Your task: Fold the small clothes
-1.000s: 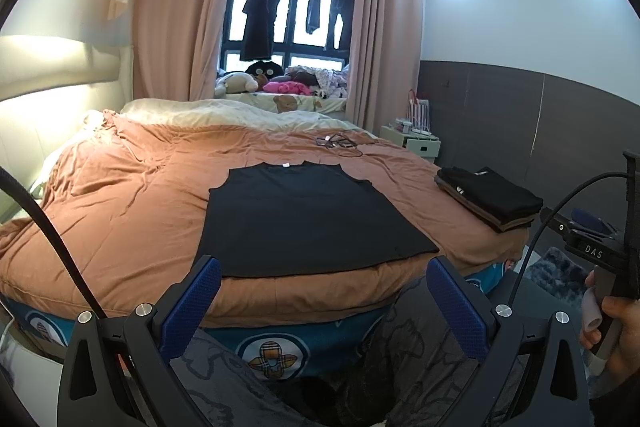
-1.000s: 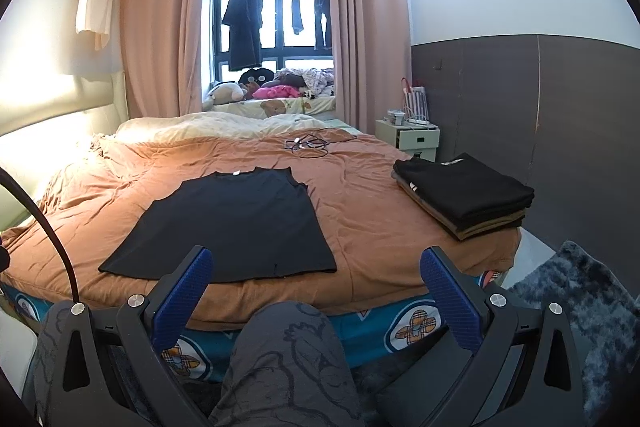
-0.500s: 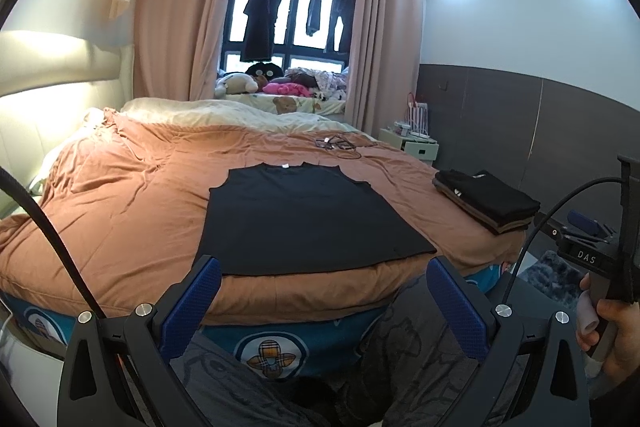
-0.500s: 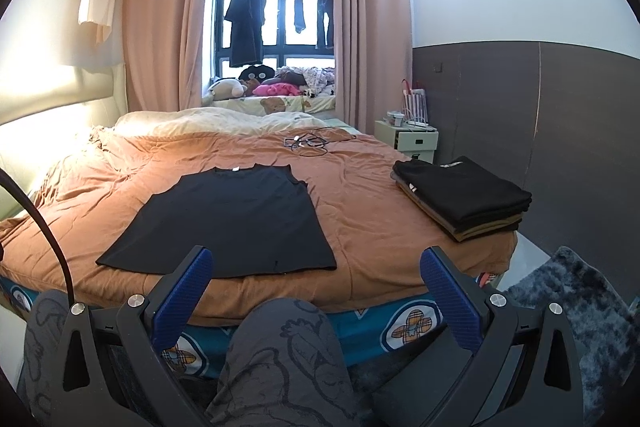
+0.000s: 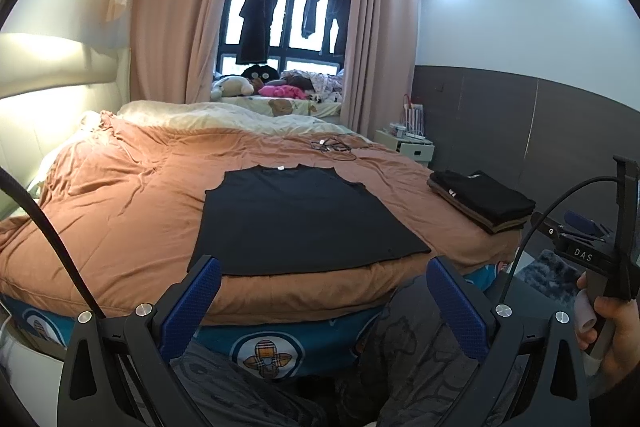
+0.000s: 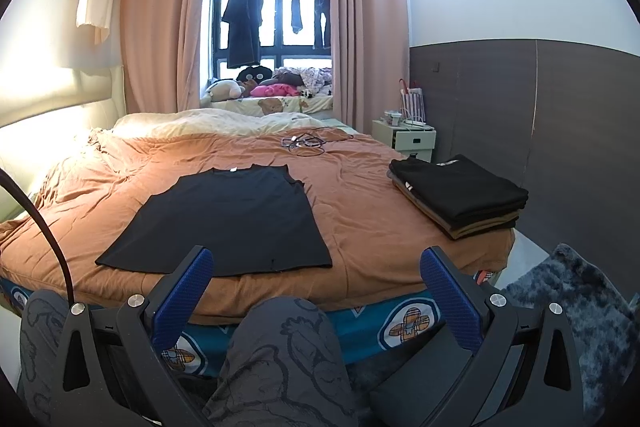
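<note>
A black sleeveless top (image 5: 300, 219) lies flat and spread out on the brown bedspread (image 5: 120, 211), hem toward me; it also shows in the right wrist view (image 6: 232, 223). My left gripper (image 5: 324, 301) is open and empty, held back from the near bed edge, level with the hem. My right gripper (image 6: 316, 293) is open and empty, also short of the bed edge, to the right of the top. A stack of folded dark clothes (image 6: 460, 195) sits at the bed's right edge and shows in the left wrist view (image 5: 484, 201) too.
Tangled cables (image 6: 304, 143) lie further up the bed. A white nightstand (image 6: 412, 139) stands by the right wall. A dark shaggy rug (image 6: 572, 291) covers the floor at right. The person's knees (image 6: 280, 359) are below the grippers. Soft toys (image 5: 248, 85) sit by the window.
Both grippers have lowered slightly and eased back, so the bed sits a little higher in view. The top and the stack have not moved. Both grippers stay open.
</note>
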